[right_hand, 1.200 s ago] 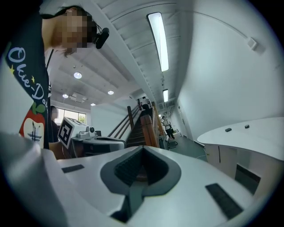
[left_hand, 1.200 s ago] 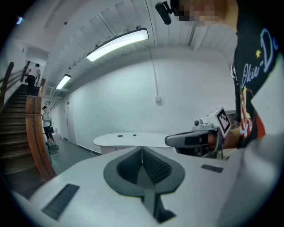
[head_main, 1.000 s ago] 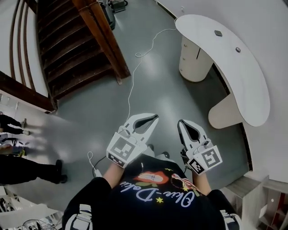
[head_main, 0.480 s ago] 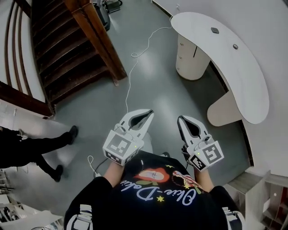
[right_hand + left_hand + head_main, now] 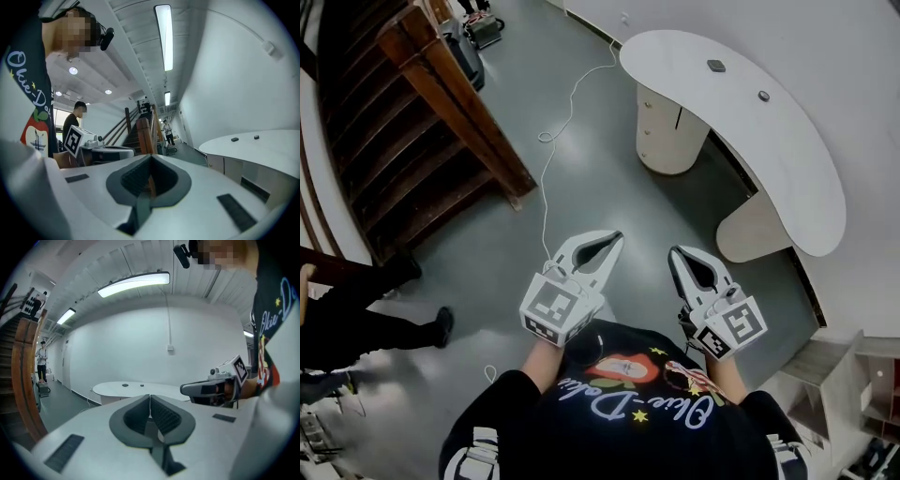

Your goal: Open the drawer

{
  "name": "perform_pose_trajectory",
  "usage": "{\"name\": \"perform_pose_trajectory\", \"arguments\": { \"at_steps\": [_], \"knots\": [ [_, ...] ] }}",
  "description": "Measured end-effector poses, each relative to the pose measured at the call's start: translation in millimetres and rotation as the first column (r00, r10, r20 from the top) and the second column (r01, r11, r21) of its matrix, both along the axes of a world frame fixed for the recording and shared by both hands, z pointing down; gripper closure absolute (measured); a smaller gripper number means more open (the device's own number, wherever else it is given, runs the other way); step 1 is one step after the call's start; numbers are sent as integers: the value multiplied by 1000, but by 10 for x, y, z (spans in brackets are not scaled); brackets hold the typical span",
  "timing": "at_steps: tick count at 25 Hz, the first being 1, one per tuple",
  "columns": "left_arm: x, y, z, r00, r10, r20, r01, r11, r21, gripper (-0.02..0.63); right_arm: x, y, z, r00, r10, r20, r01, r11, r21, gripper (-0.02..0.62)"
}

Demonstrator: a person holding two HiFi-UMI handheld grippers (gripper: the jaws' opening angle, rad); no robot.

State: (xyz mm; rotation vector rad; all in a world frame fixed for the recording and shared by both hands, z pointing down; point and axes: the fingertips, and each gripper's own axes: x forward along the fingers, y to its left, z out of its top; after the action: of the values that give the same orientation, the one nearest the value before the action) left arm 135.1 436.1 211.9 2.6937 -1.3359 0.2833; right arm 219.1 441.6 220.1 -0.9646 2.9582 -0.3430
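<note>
A rounded cream drawer cabinet (image 5: 662, 131) stands under the far end of a curved white desk (image 5: 769, 150), well ahead of both grippers. My left gripper (image 5: 619, 236) is shut and holds nothing. My right gripper (image 5: 674, 253) is shut too, also with nothing in it. Both are held side by side in front of the person's body, above the grey floor. In the left gripper view the shut left gripper (image 5: 150, 396) points at the desk (image 5: 136, 389) in the distance. In the right gripper view the right gripper (image 5: 151, 157) has the desk (image 5: 262, 145) and its cabinet fronts (image 5: 234, 169) to the right.
A wooden staircase (image 5: 412, 141) rises at the left. A white cable (image 5: 547, 173) runs across the floor toward the desk. Another person's legs (image 5: 366, 319) stand at the left edge. Two small dark objects (image 5: 716, 66) lie on the desktop. Shelving (image 5: 853, 394) stands at the lower right.
The desk and staircase have slid left and down in the head view as the person moved forward. Both grippers stayed shut in front of the body. The bystander at the left shifted.
</note>
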Motion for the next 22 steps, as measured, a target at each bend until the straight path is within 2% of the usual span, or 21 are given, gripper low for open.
{"name": "perform_pose_trajectory", "arguments": {
  "at_steps": [7,12,22],
  "knots": [
    [-442,-458,97,1000,9,1,-9,1000,-23,600,-258,-534,79,998,68,-18,-68,997,-31,597],
    [-819,-735,135,1000,2,-2,-2,999,-41,600,-590,-810,119,997,70,-33,-72,996,-49,597],
    [-1332,-1246,104,996,85,-12,-85,996,-29,600,-1099,-1241,171,986,159,-43,-162,984,-76,597]
  ]
}}
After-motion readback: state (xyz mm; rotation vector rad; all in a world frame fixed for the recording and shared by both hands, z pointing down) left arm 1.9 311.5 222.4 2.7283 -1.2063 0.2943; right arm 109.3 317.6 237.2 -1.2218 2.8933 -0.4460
